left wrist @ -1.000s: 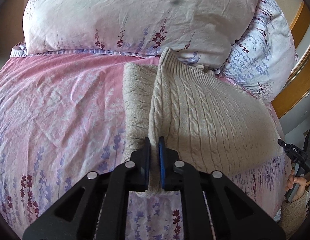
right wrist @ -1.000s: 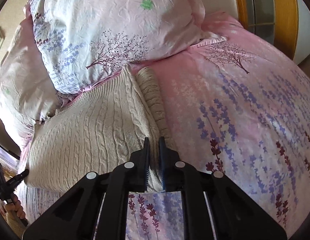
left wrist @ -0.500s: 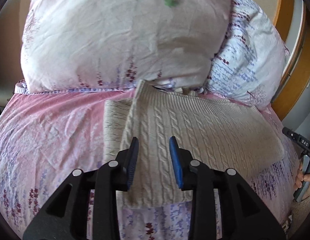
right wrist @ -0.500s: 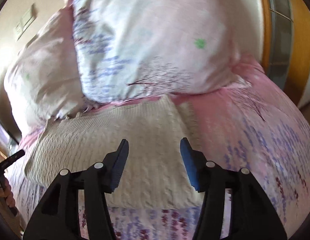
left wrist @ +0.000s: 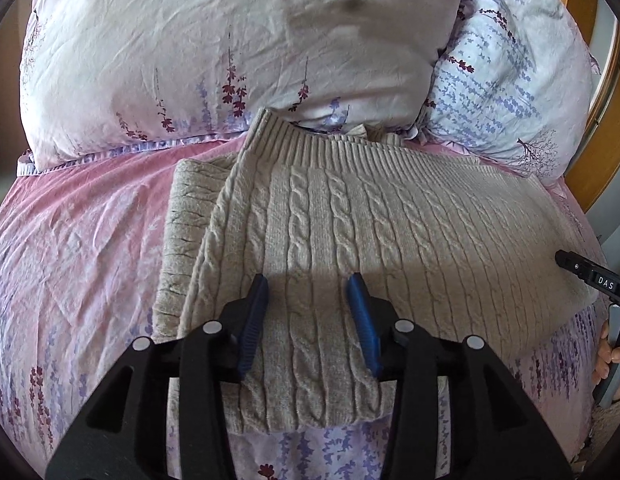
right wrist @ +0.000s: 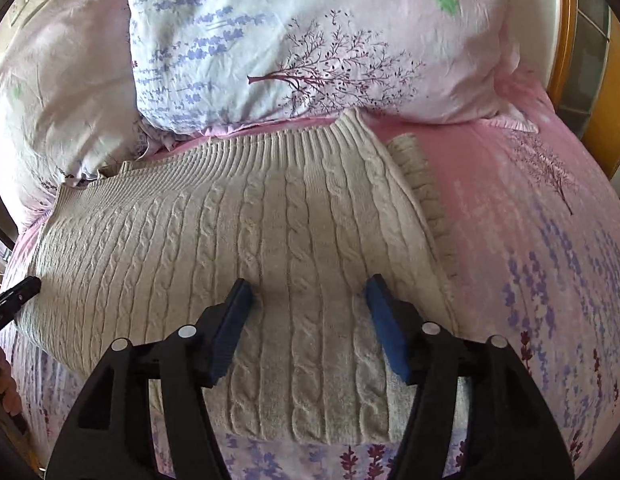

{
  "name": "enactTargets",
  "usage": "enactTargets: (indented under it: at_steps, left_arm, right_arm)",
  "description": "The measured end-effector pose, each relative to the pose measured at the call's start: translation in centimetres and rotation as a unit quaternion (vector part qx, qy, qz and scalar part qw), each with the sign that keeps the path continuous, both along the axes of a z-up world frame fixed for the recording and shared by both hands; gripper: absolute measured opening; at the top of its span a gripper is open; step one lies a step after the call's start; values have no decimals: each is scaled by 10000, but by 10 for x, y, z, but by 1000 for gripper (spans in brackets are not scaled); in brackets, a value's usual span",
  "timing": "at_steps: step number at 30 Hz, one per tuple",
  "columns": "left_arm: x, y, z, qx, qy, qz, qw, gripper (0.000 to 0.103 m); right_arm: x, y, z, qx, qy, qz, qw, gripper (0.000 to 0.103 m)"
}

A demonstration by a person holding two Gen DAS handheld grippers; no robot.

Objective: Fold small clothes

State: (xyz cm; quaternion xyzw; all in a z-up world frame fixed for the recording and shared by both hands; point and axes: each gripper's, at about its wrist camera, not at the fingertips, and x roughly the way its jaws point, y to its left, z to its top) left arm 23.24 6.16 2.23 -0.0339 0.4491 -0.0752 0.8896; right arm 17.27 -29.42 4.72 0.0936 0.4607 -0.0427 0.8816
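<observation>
On the bedspread (left wrist: 89,240), folded sweater (left wrist: 370,232)

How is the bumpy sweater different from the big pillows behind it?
The sweater is plain beige knit with twisted cable ridges; the pillows are smooth, crinkled cotton printed with trees and purple flowers. The sweater lies flat and folded on the pink bedspread; the pillows are puffy and piled up behind it. Both are soft cloth resting on the bed, and neither is being gripped.
</observation>
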Motion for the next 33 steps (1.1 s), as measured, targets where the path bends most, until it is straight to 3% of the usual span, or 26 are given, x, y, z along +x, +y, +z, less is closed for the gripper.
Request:
enactTargets:
  at_steps: [19, 24, 26, 29, 33]
  left_arm:
    - [-14, 7, -2, 2, -3, -32, 10000, 56]
    - [-19, 10, 4, -6, -38, -9, 10000, 55]
    - [-19, 19, 13, -168, -129, 121, 9997, 54]
    - [-16, 50, 27, -709, -280, 466, 9960, 54]
    - [0, 95, 24, -1397, 4, 958, 9856, 54]
  right_arm:
    - [-7, 7, 1, -329, 217, -25, 9992, 69]
    - [-8, 10, 5, -442, 236, -111, 9987, 72]
    - [-8, 11, 10, -366, 167, -91, 9991, 75]
    - [-7, 17, 18, -238, -35, 19, 9997, 78]
    - [1, 29, 22, -198, -141, 163, 9996, 81]
